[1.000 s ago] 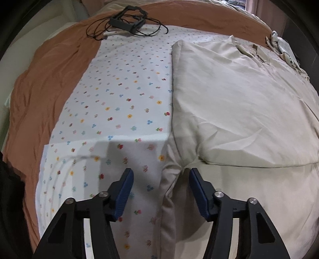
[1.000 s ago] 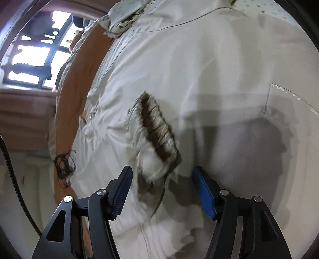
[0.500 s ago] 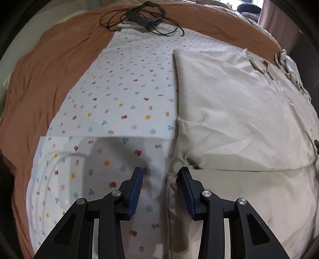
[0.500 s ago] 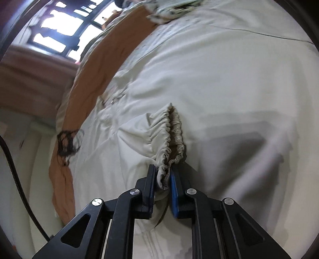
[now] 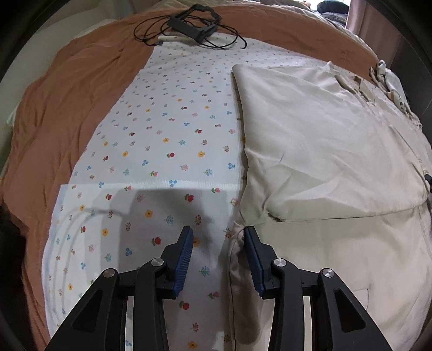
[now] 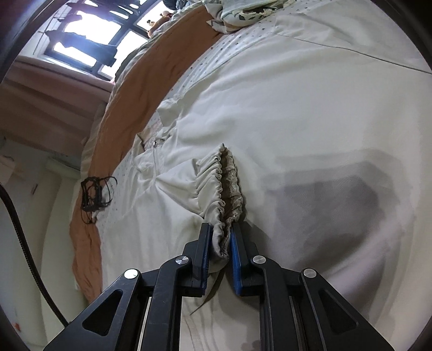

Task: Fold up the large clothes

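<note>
At the bottom centre of the right wrist view, the right gripper is clamped on the gathered elastic cuff of the cream garment, the bunched fabric pinched between its blue pads.

In the left wrist view, the left gripper sits low in the frame with its jaws partly apart; the right pad touches the garment's rolled edge, the left pad hangs over the floral sheet. I cannot tell whether that edge is gripped. The garment fills the right half. A black cable bundle lies at top centre on the orange blanket.
</note>
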A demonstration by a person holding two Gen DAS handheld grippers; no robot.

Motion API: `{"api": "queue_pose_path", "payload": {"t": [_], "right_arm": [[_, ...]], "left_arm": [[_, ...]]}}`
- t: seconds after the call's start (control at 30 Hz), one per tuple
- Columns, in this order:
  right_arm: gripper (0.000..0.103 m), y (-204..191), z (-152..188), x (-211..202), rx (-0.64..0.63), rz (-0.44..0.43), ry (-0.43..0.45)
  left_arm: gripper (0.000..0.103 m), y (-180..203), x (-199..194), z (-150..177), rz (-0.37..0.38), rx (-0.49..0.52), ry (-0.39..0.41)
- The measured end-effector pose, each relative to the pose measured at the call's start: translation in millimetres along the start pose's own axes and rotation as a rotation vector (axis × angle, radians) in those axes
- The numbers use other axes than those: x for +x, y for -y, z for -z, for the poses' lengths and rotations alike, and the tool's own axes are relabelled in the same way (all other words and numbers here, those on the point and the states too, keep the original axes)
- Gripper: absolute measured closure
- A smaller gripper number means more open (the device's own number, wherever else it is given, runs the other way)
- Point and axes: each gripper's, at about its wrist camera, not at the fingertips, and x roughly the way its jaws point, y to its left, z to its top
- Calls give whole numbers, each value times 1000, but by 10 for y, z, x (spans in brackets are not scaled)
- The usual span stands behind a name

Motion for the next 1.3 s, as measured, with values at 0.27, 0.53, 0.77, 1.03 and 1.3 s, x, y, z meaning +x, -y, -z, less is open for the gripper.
{"api": "queue_pose_path", "payload": {"t": [0.27, 0.53, 0.77, 1.03, 1.3], "right_arm": [[47, -99, 46, -115, -19, 36, -42], [34, -285, 108, -436, -116, 67, -20], [13, -383, 464, -813, -189, 94, -8], [8, -423, 910, -1360, -290, 106, 40], [8, -323, 1037, -2057, -362, 122, 144]], "left_arm": [[62, -89, -235, 31, 38, -103, -12], [55, -75, -912, 161, 66, -172, 36], [38, -122, -1606, 358, 106, -247, 124], [17, 75, -2282, 606, 96, -169, 235], [16, 494, -2776, 817, 100, -60, 388]]}}
